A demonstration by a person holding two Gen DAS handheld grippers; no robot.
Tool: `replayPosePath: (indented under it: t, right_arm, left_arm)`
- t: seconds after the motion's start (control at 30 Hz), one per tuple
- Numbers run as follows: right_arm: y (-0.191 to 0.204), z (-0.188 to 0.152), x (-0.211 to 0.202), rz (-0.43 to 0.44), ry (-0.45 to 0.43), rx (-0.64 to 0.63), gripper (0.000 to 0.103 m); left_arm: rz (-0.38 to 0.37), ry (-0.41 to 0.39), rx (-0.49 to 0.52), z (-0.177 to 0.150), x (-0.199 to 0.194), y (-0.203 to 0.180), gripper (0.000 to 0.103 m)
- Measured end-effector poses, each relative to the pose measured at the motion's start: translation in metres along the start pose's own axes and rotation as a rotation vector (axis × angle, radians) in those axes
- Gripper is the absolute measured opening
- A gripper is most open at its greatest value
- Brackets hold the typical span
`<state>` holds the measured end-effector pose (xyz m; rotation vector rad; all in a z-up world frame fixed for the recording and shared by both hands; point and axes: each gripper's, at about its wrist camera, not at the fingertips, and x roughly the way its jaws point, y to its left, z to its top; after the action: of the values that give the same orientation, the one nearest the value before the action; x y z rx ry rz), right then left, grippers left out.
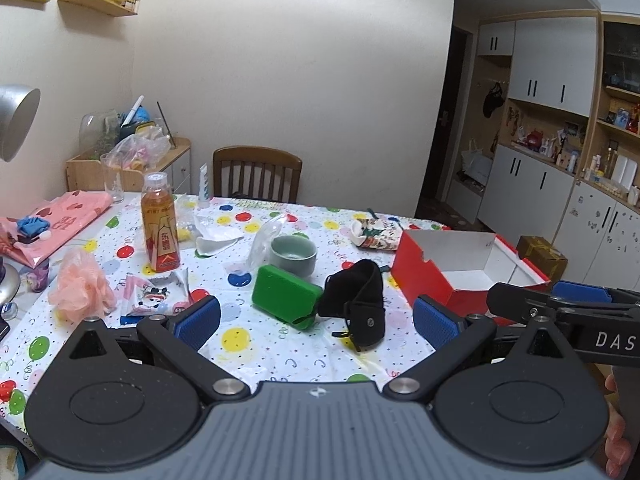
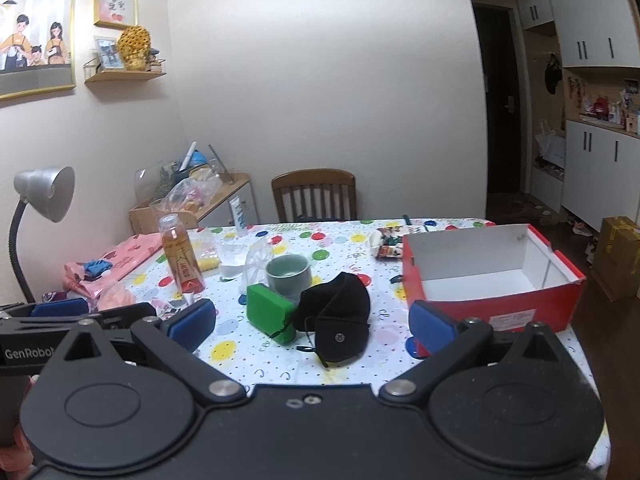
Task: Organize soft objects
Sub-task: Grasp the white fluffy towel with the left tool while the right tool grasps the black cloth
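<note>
This is a lived-in home dining room. A table under a balloon-print plastic cloth (image 2: 352, 240) stands against cream walls, a wooden dining chair (image 2: 314, 195) pushed up to its far side. A framed "Happy Family" cartoon picture (image 2: 36, 32) hangs beside a small wall shelf (image 2: 124, 74) of keepsakes. Built-in white cabinets (image 1: 552, 68) with cluttered open shelves line the right wall beside a dark doorway (image 2: 504, 100).

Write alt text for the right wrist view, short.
The open right gripper hovers above a balloon-print table, empty, aimed at a black face mask touching a green sponge. An empty red box sits right; a bottle and grey cup stand behind.
</note>
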<state>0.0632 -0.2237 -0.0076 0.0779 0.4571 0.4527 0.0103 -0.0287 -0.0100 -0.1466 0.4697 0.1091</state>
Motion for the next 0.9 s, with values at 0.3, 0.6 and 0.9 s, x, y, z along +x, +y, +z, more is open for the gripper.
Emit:
replayPosePath:
  t: [0.3, 0.6, 0.9]
  right_arm:
    - [0.012, 0.005, 0.035, 0.026, 0.046, -0.022, 0.103]
    - [0.018, 0.009, 0.095, -0.015, 0.131, -0.001, 0.103]
    - [0.017, 0.004, 0.165, -0.107, 0.195, -0.024, 0.1]
  left_arm:
    - [0.043, 0.044, -0.088, 0.008, 0.037, 0.044, 0.103]
    - [0.079, 0.07, -0.084, 0.014, 0.093, 0.088, 0.103]
    - [0.148, 0.156, -0.034, 0.0, 0.153, 0.128, 0.102]
